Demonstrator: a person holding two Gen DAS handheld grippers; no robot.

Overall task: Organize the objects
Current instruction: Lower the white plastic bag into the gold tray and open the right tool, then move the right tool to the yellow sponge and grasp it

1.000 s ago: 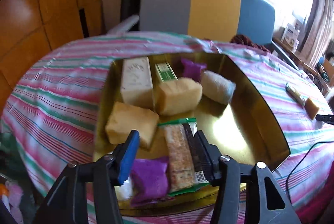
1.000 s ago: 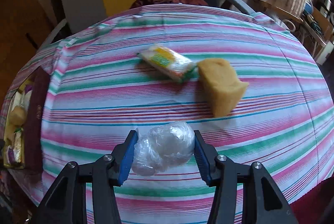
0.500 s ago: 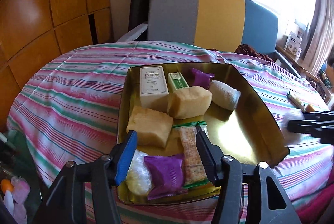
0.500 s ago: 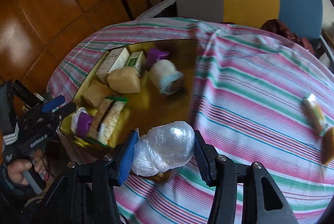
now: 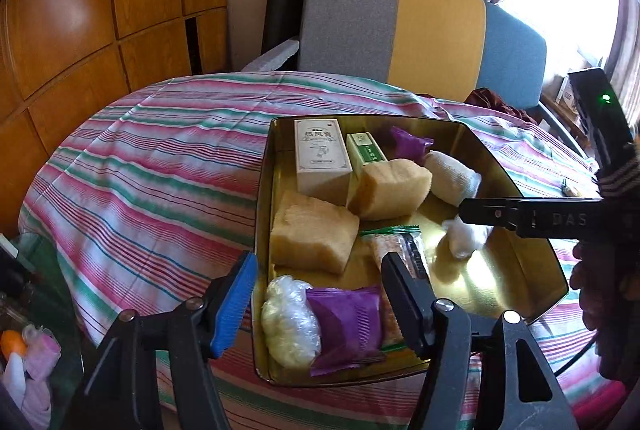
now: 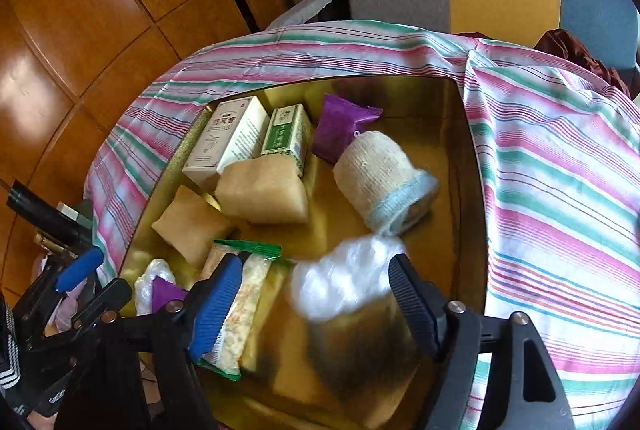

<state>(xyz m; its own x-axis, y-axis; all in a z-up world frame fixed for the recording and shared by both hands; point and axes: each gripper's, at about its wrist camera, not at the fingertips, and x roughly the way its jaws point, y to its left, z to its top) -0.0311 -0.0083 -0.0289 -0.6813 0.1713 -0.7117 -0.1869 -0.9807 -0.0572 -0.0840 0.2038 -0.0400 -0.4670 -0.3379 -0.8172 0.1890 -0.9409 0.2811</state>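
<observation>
Striped table (image 5: 160,165), gold tray (image 6: 460,165): right hand-held gripper (image 6: 316,294) jaws just opening, clear wrapped ball (image 6: 344,282) loose between them; left hand-held gripper (image 5: 320,294) apart, empty.

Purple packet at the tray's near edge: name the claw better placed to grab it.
Left. Both claws have just been opening. The left claw frames the purple packet, not pressing it; the right claw straddles the white bundle farther in.

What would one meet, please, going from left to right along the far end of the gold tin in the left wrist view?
White box → green box → purple packet → rolled white cloth.
</observation>
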